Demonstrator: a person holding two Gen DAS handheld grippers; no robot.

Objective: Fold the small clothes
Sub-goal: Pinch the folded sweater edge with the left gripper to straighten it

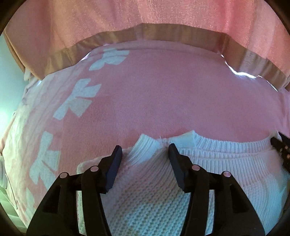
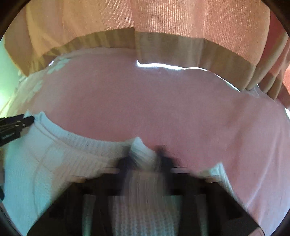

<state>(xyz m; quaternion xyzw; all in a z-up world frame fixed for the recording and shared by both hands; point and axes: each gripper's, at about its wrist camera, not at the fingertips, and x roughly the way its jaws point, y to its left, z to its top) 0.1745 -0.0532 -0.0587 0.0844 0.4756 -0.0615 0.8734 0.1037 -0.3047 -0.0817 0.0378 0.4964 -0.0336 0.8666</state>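
A small white knit sweater (image 1: pixel 154 190) lies on a pink blanket (image 1: pixel 163 101). My left gripper (image 1: pixel 144 150) is open, its jaws wide apart on either side of a raised ribbed corner of the sweater (image 1: pixel 145 145). In the right wrist view the same sweater (image 2: pixel 54 163) spreads to the left. My right gripper (image 2: pixel 144 159) is blurred and its jaws stand close on a bunched ribbed fold (image 2: pixel 143 152) of the sweater. The left gripper's fingers (image 2: pixel 16 123) show at the left edge there, and the right gripper shows at the right edge of the left wrist view (image 1: pixel 282 147).
The blanket has white bow shapes (image 1: pixel 79 99) along its left side. A pink curtain (image 1: pixel 145 16) with a tan hem (image 1: pixel 163 32) hangs behind the blanket's far edge. A pale wall (image 1: pixel 9 72) is at the far left.
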